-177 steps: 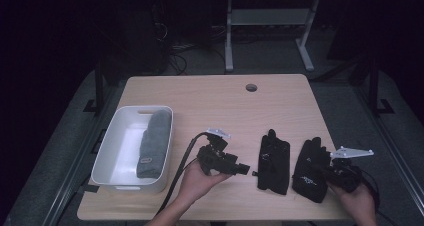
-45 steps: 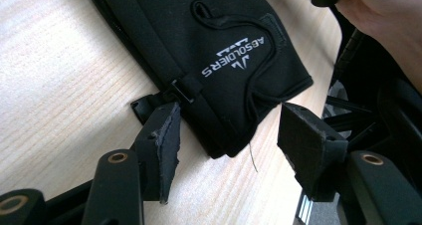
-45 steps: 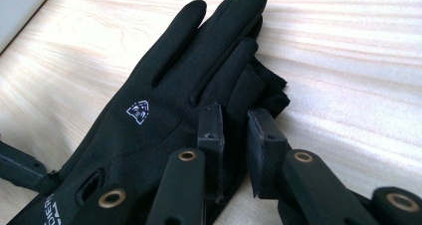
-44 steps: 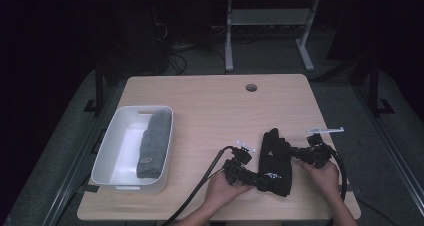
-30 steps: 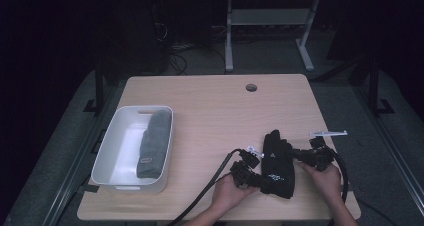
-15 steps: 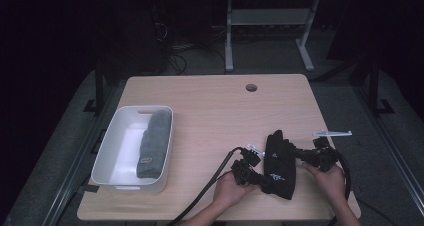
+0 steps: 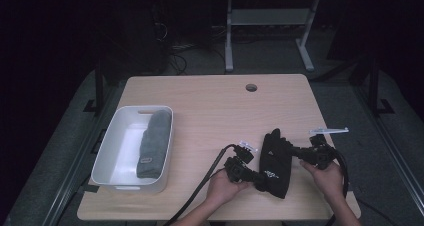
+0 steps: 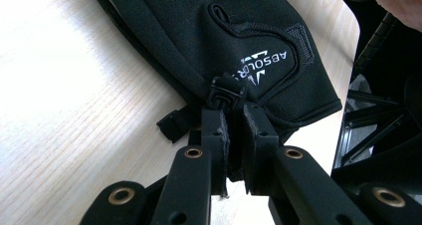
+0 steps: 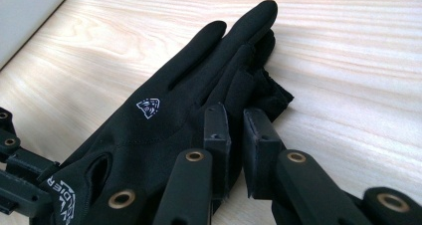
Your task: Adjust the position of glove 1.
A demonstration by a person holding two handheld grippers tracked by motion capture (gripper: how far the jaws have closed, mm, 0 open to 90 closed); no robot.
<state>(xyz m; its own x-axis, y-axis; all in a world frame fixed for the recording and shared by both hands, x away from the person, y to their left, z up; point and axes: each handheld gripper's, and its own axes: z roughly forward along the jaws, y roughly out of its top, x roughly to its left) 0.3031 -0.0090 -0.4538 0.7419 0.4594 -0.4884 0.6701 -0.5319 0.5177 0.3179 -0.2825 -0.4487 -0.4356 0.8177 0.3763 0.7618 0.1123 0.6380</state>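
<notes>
in the high view, the glove lay on the table between both grippers. in the left gripper view, the left gripper pinched its cuff, nearly closed. in the right gripper view, the right gripper squeezed the fingers side, nearly closed.

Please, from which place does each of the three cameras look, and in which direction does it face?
High view: fixed above the person's side, facing forward and down on the light wooden table; both hands, left tool and right tool at the bottom.
Left gripper view: rides the left tool, looking along its jaws at the cuff of the black fabric gloves.
Right gripper view: rides the right tool, looking along its jaws at the glove fingers.
Shared: the gloves and table appear in all three.
</notes>
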